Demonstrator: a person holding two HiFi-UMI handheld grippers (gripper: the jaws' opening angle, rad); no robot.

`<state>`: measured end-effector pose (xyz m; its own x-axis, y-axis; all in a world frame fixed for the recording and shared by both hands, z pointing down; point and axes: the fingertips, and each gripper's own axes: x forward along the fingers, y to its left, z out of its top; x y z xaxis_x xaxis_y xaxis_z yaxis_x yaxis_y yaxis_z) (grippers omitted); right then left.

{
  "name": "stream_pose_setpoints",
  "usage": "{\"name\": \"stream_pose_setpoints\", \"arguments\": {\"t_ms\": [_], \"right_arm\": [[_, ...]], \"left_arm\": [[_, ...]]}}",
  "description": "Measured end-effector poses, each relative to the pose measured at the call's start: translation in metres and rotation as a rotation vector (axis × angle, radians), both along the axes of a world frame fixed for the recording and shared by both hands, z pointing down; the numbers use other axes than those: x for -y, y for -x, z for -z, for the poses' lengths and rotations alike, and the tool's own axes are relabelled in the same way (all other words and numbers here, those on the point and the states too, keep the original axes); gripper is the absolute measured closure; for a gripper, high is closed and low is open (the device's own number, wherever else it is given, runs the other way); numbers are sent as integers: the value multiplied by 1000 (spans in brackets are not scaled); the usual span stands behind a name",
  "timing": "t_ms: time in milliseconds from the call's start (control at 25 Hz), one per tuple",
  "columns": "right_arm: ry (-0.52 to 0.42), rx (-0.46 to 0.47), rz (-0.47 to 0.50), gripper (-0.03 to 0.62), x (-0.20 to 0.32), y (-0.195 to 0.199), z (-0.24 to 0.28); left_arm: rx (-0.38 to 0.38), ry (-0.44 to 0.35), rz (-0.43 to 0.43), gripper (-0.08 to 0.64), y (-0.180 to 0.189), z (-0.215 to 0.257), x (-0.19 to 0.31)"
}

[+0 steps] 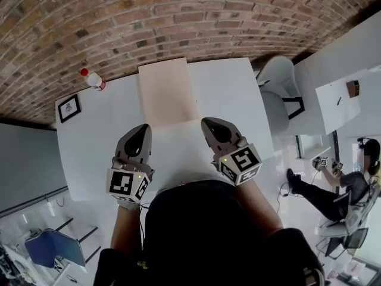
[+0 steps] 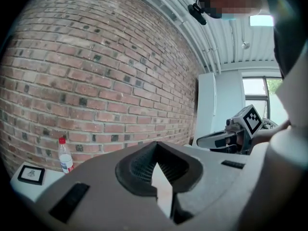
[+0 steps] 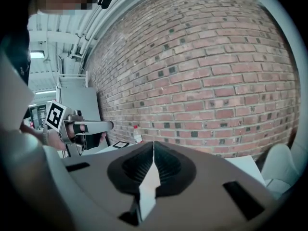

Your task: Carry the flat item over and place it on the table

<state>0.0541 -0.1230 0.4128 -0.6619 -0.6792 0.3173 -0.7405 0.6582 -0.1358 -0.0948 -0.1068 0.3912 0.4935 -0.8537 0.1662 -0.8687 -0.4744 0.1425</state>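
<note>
The flat board (image 1: 168,91) lies on the table (image 1: 95,142), its near edge between both jaw tips. The left gripper (image 1: 141,128) and the right gripper (image 1: 209,124) are clenched, empty.

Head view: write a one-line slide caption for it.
Left gripper and right gripper, both shut, near a board lying on a table with a bottle and card.
</note>
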Motion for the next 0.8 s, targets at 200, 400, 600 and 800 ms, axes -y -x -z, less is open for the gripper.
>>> {"name": "stream_pose_setpoints", "arguments": {"t_ms": [200,400,600,800], "right_arm": [[-49,40,-16,578,-19,-6,25],[-102,68,-6,578,-35,-4,43],[-156,79,3,579,-45,-2,59],[-173,84,4,580,-46,-4,65]], "left_arm": [[-32,-51,-34,557,-7,26,-18],[-51,-104,-44,555,-7,46,-32],[-45,-136,-51,557,-6,59,-39],[-45,-134,-52,555,-7,60,-40]]}}
